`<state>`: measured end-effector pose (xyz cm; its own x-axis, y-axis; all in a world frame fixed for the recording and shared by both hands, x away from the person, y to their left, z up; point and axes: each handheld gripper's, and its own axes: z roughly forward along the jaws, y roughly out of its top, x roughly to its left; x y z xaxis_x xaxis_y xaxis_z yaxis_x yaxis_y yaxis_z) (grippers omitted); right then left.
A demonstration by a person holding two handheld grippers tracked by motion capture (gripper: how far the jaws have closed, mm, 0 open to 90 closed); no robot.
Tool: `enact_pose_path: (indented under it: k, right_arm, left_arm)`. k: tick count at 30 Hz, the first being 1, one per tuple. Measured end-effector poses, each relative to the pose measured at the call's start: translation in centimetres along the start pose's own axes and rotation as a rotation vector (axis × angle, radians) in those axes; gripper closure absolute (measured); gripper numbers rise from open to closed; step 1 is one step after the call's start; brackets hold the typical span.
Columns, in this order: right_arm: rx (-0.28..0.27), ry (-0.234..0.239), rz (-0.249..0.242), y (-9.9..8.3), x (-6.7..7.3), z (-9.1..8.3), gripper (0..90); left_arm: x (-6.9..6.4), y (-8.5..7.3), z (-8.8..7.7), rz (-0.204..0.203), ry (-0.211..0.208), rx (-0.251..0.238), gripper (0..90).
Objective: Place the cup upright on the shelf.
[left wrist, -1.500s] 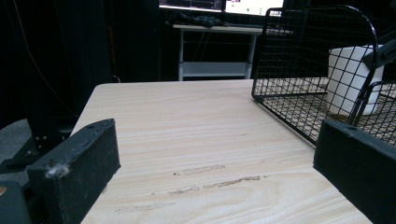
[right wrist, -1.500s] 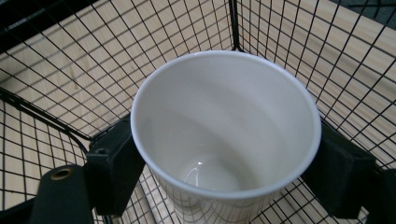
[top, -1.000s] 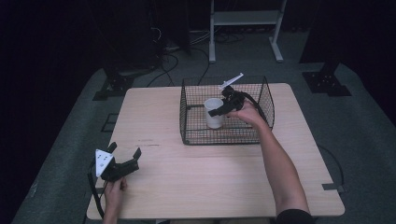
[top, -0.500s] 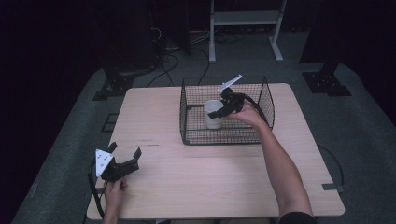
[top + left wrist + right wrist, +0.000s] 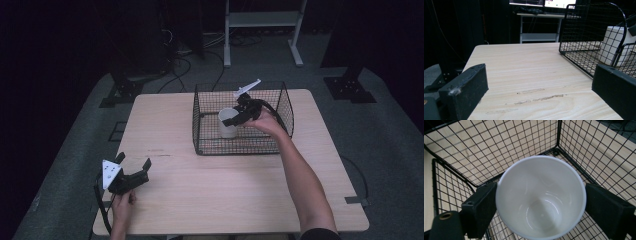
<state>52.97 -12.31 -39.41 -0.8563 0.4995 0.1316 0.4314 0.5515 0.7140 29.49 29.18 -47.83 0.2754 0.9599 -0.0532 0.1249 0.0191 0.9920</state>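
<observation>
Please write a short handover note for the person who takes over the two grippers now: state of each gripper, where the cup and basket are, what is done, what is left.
Right gripper: inside the wire basket, one jaw on each side of the white cup. Its jaws have just been opening; the right one already stands just clear of the rim, so the cup is being let go.
Left gripper: open, holding nothing, low over the near left part of the table.
Cup: upright and empty on the basket floor.
Done: cup placed in the basket.
Left: probably only to lift the right gripper clear without tipping the cup.
</observation>
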Motion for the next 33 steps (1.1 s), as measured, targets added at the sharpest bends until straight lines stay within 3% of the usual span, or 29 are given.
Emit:
enact_pose_path:
  k: [9,14,23,33]
  right_arm:
    - [-0.068,0.002,0.024,0.6,0.1,-1.5,12.5]
    - [-0.117,0.026,0.042,0.6,0.0,-2.8,12.5]
    - [-0.143,0.024,0.064,0.5,0.2,-4.0,12.5]
    - [-0.18,0.041,0.056,0.2,1.0,-5.8,12.5]
  left_arm:
    - [0.0,0.0,0.0,-0.001,0.001,-0.001,0.0]
    - [0.0,0.0,0.0,0.004,-0.003,0.0,0.0]
    - [-0.1,0.0,0.0,0.009,-0.006,0.002,0.0]
    - [-0.1,0.0,0.0,0.009,-0.006,0.002,0.0]
